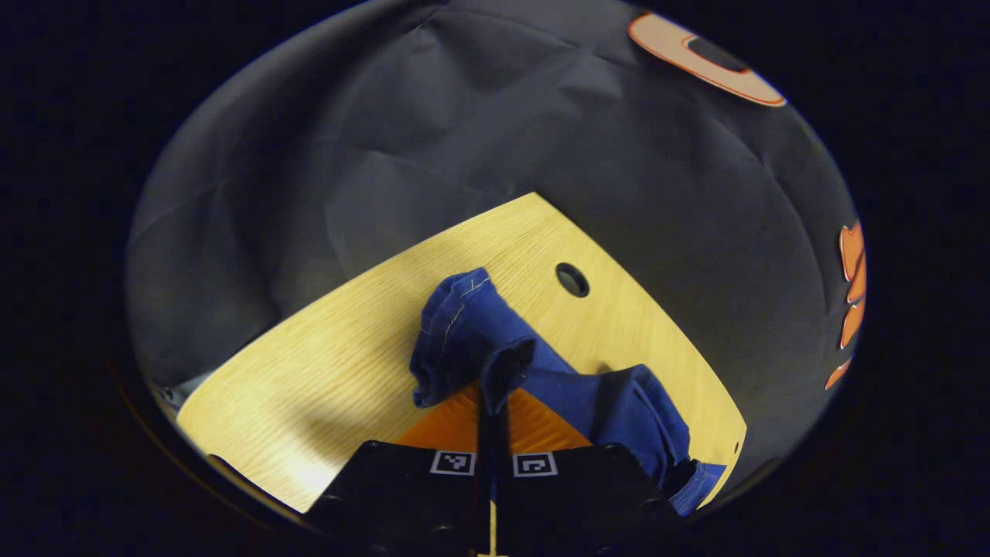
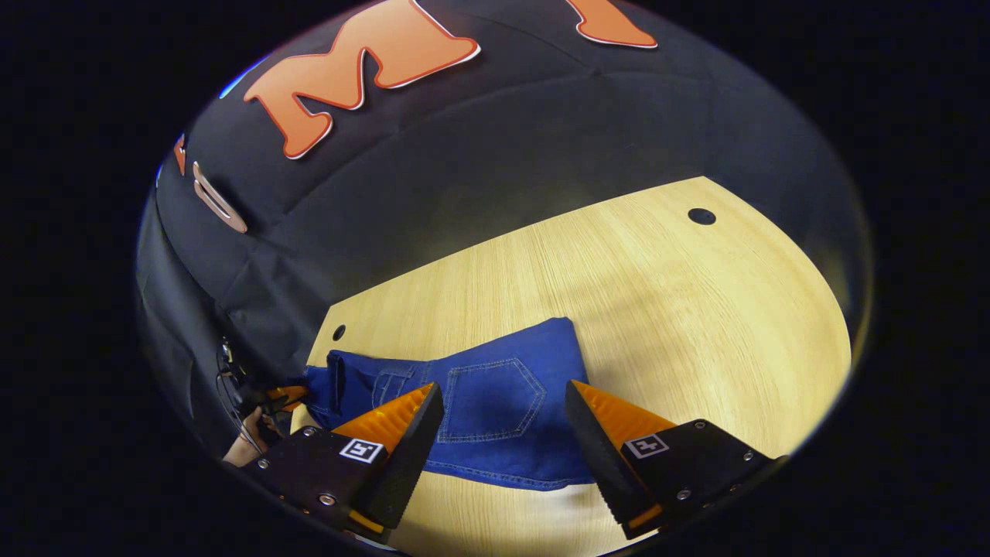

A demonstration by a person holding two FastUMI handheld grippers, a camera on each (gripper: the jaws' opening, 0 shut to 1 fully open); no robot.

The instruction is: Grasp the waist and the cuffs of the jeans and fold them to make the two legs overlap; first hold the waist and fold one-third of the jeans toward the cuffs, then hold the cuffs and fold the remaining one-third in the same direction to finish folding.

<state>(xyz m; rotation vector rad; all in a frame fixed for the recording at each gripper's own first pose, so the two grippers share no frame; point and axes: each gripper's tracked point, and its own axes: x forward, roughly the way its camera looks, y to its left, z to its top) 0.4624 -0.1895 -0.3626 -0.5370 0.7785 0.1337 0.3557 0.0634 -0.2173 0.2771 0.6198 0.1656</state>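
Lying across the pale wooden desk [image 2: 657,309] in the right gripper view: blue jeans [image 2: 495,402], back pocket up, waist end spreading flat between the fingers of the right claw [image 2: 503,418]. Standing wide apart over the denim, those fingers, pressing on nothing. Showing farther off at the view's left edge, where the cloth is trailing toward the desk's rim: the other claw and the hand [image 2: 247,437] holding it.

Pinching a dark fold of the jeans [image 1: 472,333] in the left gripper view: the left claw [image 1: 493,410], fingers drawn together on the cloth. Bunching up ahead of the fingers, a stitched end of denim; sagging off to the right and down toward the desk's [image 1: 325,363] near edge, the rest of the fabric.

Sitting in the wood beyond the denim, well apart from it: a round cable hole [image 1: 572,279], seen also near the far corner in the right gripper view [image 2: 701,216], plus a smaller hole [image 2: 339,333] just beside the jeans' far edge. Hanging behind the desk on every side: the booth's black cloth wall [image 1: 464,131].
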